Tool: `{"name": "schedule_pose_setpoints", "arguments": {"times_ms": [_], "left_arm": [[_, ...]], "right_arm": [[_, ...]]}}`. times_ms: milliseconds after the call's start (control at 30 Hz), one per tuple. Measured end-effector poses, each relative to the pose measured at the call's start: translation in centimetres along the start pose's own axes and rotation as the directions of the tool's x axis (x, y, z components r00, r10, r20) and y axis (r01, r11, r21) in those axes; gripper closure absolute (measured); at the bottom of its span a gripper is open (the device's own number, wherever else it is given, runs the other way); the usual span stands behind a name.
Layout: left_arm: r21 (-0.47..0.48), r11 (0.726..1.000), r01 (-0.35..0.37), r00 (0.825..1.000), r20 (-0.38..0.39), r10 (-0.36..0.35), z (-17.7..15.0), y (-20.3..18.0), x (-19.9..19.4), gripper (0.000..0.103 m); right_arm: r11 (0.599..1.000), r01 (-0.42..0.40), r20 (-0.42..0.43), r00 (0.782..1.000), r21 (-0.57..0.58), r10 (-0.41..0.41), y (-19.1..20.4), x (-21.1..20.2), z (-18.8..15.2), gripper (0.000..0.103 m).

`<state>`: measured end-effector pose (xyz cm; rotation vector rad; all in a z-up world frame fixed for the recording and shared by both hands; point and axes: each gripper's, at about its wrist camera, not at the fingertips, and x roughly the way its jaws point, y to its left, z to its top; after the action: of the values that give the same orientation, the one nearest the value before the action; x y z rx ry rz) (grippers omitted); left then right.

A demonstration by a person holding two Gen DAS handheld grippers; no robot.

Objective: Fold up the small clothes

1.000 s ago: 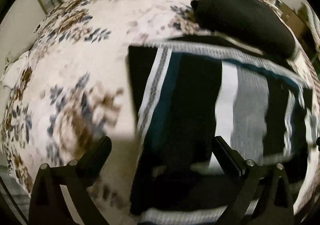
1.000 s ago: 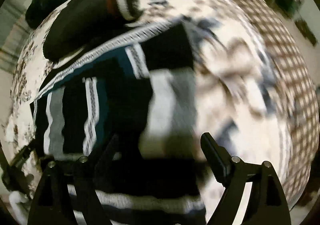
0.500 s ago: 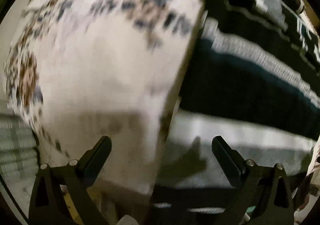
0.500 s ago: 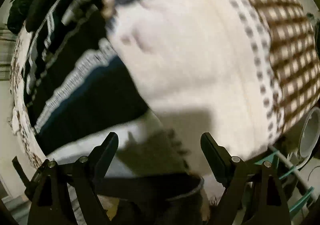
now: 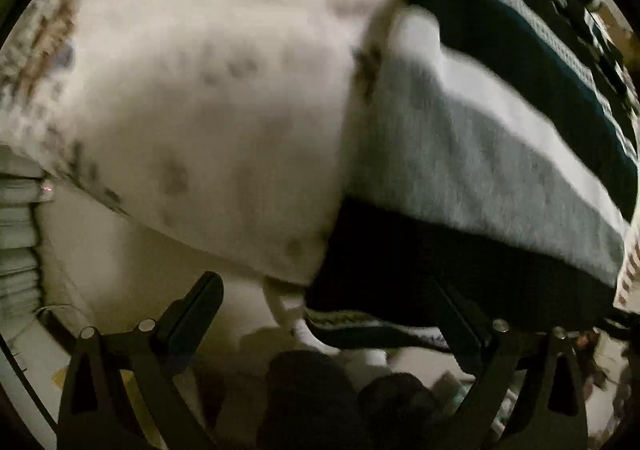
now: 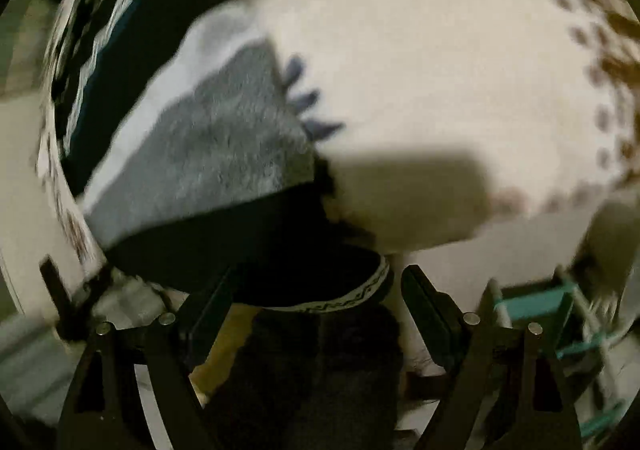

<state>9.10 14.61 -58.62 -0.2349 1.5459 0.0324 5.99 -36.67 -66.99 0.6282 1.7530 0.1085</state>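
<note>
Both grippers (image 5: 332,314) (image 6: 316,302) point downward, jaws wide, over the striped garment's (image 5: 460,154) hem.

- The right gripper (image 6: 316,306) is standing wide open, nothing between its fingers.
- The striped garment (image 6: 208,154), grey, white and black, is lying at the bed's (image 6: 440,62) near edge, its patterned black hem hanging over it.
- A teal rack (image 6: 560,298) is showing beside the bed's right corner.
</note>
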Motion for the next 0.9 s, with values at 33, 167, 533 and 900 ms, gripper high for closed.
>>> {"name": "schedule_pose_setpoints", "arguments": {"times_ms": [33, 167, 533, 900], "left_arm": [[0.006, 1.000, 0.029, 1.000, -0.007, -0.029, -0.2, 0.1, 0.6, 0.001], [0.063, 0.990, 0.122, 0.993, -0.009, -0.122, -0.2, -1.0, 3.0, 0.001], [0.080, 0.976, 0.201, 0.978, 0.038, -0.204, -3.1, -1.5, 3.4, 0.027], [0.094, 0.982, 0.164, 0.985, 0.046, -0.169, -5.3, -1.9, 3.4, 0.096]], "right_arm": [[0.999, -0.001, -0.014, 1.000, -0.033, 0.001, 0.1, 0.6, 0.2, 0.017], [0.990, -0.073, -0.088, 0.994, -0.124, 0.062, 0.1, 3.1, 0.9, 0.015], [0.950, -0.116, -0.209, 0.976, -0.289, 0.056, 0.4, 3.9, 0.3, 0.016], [0.946, -0.080, -0.183, 0.983, -0.315, 0.022, 0.8, 5.1, 0.3, 0.083]]}}
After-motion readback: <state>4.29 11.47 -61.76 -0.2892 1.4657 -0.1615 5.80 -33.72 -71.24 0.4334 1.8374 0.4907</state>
